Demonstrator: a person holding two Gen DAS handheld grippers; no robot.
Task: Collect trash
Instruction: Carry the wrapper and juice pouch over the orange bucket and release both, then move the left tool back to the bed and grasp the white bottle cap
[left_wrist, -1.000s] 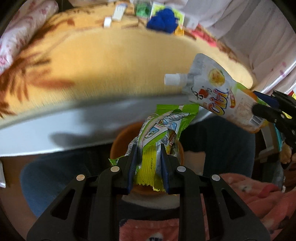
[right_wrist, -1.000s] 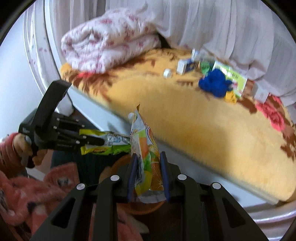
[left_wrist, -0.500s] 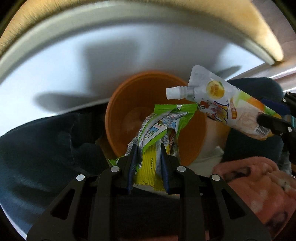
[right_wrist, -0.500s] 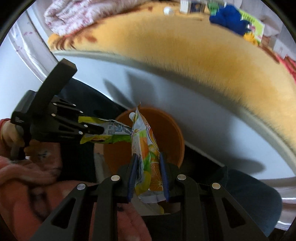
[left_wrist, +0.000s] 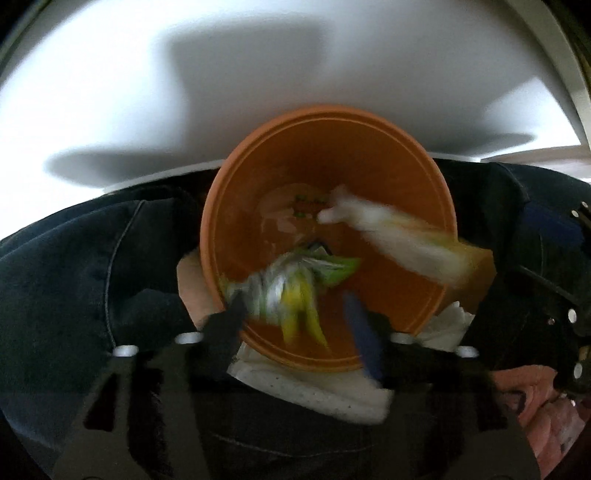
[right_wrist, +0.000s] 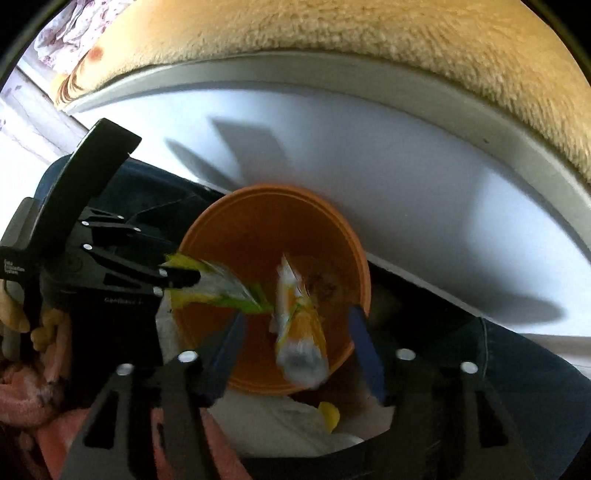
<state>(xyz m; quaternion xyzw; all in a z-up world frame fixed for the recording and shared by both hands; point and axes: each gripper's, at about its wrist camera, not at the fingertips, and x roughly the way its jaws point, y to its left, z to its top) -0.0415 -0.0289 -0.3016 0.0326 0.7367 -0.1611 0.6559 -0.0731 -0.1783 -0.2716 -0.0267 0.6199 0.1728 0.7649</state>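
Orange bucket (left_wrist: 388, 177) sits below both grippers. The left gripper (left_wrist: 295, 310) and right gripper (right_wrist: 295, 339) have their fingers spread, gripping nothing. Green wrapper (left_wrist: 295, 280) and juice pouch (right_wrist: 299, 332) appear mid-fall into it: both look light, crinkly, slippery, best pinched at a flat edge.

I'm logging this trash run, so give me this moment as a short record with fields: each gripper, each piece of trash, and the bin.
left gripper: jaws spread wide
right gripper: jaws spread wide
green wrapper: blurred, over the bin's near rim, touching the left finger; grip unclear
juice pouch: blurred, loose between the right fingers, over the bin
orange bin: open, below both grippers, beside the white bed frame
bin contents: some scraps at the bottom, unclear
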